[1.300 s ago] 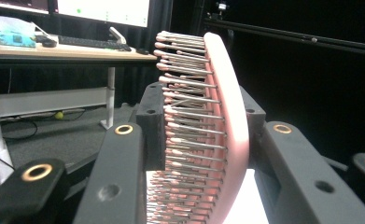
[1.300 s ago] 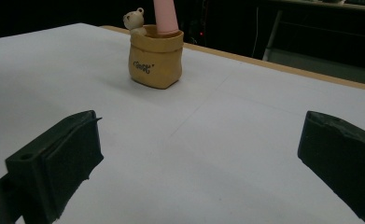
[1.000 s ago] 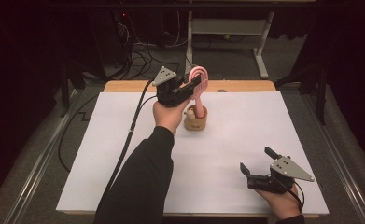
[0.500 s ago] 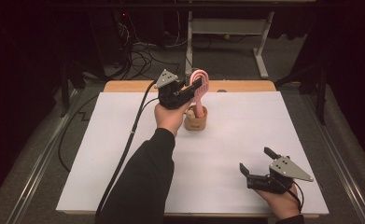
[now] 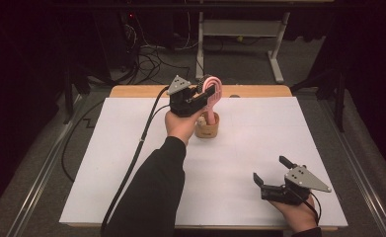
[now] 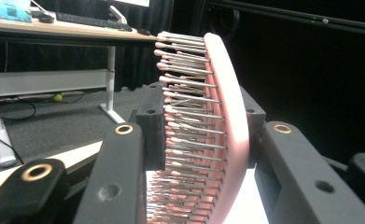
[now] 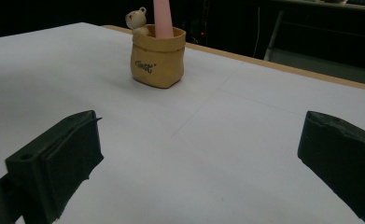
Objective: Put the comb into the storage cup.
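A pink hairbrush (image 5: 211,94) stands upright with its handle down inside a small yellow-brown pot (image 5: 208,126) that has a little bear figure on its rim. My left gripper (image 5: 204,95) is shut on the brush's head; in the left gripper view the bristled head (image 6: 203,126) sits clamped between the two black jaws. The pot (image 7: 157,56) with the pink handle (image 7: 162,18) also stands far off in the right gripper view. My right gripper (image 5: 272,173) rests near the table's front right, open, with nothing between its jaws (image 7: 199,163).
A white sheet (image 5: 131,163) covers the wooden table (image 5: 141,91). The left gripper's black cable (image 5: 131,163) trails across the sheet's left part. Beyond the far edge are floor cables and a desk frame (image 5: 274,49).
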Demonstrator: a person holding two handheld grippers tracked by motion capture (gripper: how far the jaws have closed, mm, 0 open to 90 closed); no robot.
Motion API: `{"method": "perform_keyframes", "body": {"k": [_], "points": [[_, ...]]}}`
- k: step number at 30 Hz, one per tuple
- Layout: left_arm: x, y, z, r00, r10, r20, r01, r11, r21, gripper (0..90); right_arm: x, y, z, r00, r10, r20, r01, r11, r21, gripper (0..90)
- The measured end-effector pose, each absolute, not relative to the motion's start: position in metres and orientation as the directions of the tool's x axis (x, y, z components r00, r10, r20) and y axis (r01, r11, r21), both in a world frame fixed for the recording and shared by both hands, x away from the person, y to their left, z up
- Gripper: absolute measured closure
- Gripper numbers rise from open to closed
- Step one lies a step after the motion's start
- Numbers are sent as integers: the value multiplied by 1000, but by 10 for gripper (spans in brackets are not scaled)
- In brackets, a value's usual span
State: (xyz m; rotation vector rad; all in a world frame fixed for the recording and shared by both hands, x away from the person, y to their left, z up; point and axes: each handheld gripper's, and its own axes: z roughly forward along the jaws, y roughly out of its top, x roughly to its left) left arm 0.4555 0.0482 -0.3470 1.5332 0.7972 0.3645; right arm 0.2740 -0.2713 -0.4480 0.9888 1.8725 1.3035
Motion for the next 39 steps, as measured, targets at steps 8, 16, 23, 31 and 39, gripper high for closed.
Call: {"method": "perform_keyframes", "body": {"k": [8,16,23,31,39], "points": [[456,47,-351,709,668,-227,279,30,960,635,273,-271,-447,-506,859,-82,217,219,951,1],[458,44,-354,710,665,-233,286,31,958,634,273,-272,-447,-507,857,-86,211,221,952,0],[460,44,-356,708,665,-238,300,22,954,634,273,-272,-447,-508,857,-87,213,222,951,0],[461,42,-360,710,664,-234,306,9,952,631,272,-271,-447,-506,858,-88,211,223,952,0],[465,46,-361,707,669,-232,308,4,951,627,272,-271,-446,-504,859,-89,211,222,952,1]]}}
